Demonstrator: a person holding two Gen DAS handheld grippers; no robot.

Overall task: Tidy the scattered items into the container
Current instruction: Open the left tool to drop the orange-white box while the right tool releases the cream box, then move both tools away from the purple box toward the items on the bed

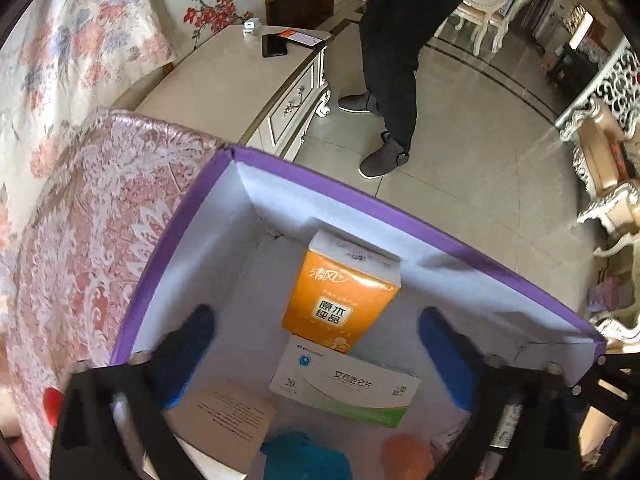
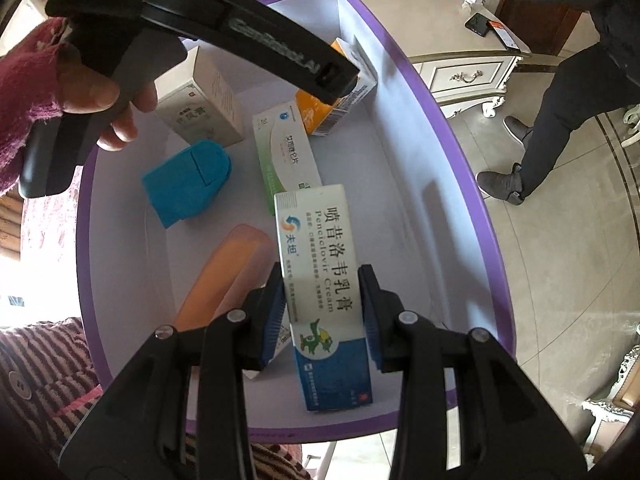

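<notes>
The container is a purple-rimmed box (image 1: 360,208) with a white inside. In it lie an orange tissue pack (image 1: 340,284), a white-and-green medicine box (image 1: 348,388), a beige box (image 1: 228,416), a blue item (image 2: 188,180) and an orange item (image 2: 224,272). My left gripper (image 1: 320,340) hangs over the box interior, open wide, with nothing pressed between its blue pads (image 1: 196,340). My right gripper (image 2: 322,304) is shut on a white-and-blue cream box (image 2: 316,240), held just above the box floor near the near wall (image 2: 460,168).
The container rests on a pink floral cloth (image 1: 80,240). A cream cabinet (image 1: 240,80) with a phone (image 1: 274,45) stands behind it. A person in dark trousers (image 1: 396,60) stands on the tiled floor. Ornate chairs (image 1: 608,168) line the right side. A hand (image 2: 108,100) grips the left tool's handle.
</notes>
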